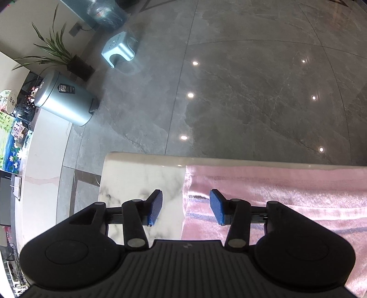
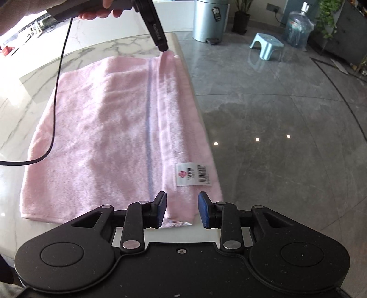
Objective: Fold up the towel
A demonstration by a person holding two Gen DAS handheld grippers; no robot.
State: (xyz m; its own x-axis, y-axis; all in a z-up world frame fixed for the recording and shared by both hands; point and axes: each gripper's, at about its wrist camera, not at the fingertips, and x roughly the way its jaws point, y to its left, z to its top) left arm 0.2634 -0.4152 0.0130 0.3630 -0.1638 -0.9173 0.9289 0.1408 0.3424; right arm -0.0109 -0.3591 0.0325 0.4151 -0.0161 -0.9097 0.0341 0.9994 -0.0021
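Along the marble tabletop's (image 2: 110,45) far edge, both my left claw (image 1: 186,207) and right claw (image 2: 182,209) stand spread around nothing, so the pink towel's (image 2: 103,119) folded hem may slip floorward.

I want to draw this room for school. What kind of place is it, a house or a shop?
Probably a home, maybe a living or dining area. A pink towel lies on a marble table, and on the shiny tiled floor stand a pedal bin, a small plastic stool and potted plants.
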